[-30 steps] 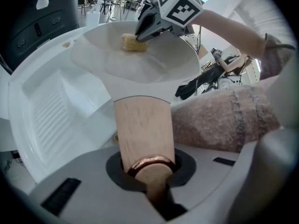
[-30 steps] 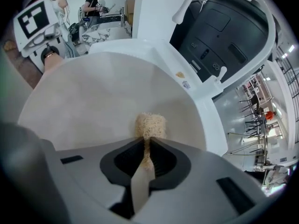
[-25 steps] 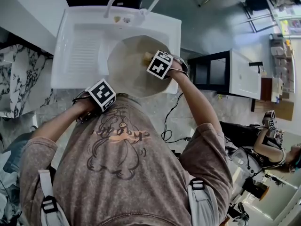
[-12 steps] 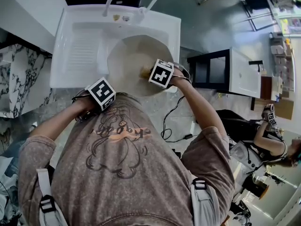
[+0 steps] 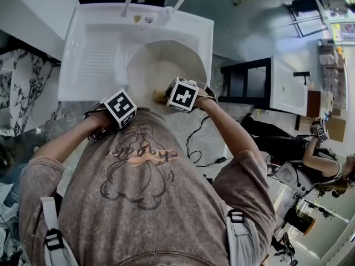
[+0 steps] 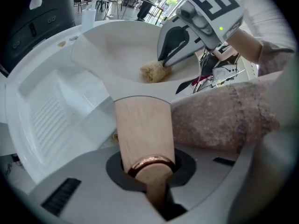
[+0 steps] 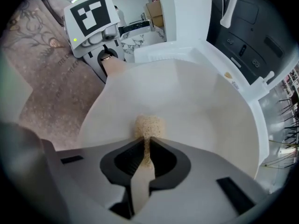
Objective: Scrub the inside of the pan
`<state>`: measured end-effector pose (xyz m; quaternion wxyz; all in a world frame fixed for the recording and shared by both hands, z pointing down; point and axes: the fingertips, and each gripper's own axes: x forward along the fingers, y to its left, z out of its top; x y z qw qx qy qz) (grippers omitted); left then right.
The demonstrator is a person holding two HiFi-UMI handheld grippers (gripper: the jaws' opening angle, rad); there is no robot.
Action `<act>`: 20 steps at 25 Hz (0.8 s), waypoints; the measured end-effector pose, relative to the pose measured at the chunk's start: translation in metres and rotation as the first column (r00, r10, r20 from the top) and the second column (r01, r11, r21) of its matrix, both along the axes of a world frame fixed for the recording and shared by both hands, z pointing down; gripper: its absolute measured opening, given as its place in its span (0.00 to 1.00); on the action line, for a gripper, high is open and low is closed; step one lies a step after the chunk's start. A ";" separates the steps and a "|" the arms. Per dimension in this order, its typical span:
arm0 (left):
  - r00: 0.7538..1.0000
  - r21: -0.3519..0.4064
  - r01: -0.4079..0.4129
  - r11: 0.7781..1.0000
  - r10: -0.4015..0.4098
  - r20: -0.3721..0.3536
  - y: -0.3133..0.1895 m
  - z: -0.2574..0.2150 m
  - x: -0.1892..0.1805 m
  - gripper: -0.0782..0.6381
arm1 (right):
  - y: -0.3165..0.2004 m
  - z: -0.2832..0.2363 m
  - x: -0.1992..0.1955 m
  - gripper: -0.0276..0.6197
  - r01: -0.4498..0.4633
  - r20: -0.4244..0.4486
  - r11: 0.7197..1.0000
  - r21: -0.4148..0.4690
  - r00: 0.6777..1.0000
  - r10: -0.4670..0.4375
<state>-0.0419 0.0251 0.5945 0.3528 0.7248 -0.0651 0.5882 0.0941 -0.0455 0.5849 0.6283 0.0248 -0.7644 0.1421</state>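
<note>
clamps the wooden handle (image 6: 142, 125) of the pan (image 7: 201, 111) in the left gripper (image 6: 149, 171), with bent elbow. pinches a sponge (image 7: 149, 126) in the right gripper (image 7: 145, 155), with arm reaching forward, and presses it on the pan's inside just ahead.

Smooth pan (image 7: 201, 106), wooden handle (image 6: 142, 125), rough sponge (image 7: 149, 126)
</note>
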 end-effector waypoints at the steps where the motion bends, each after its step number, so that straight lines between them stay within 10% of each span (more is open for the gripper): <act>1: 1.000 -0.002 0.001 1.000 -0.001 0.001 0.000 0.000 0.000 0.17 | 0.001 0.000 -0.003 0.12 -0.001 0.006 1.000 -0.002 1.000 0.001; 20: 1.000 -0.003 0.021 1.000 -0.021 0.008 -0.001 0.003 -0.001 0.17 | -0.039 0.002 -0.079 0.12 -0.149 0.221 0.988 0.029 0.965 0.139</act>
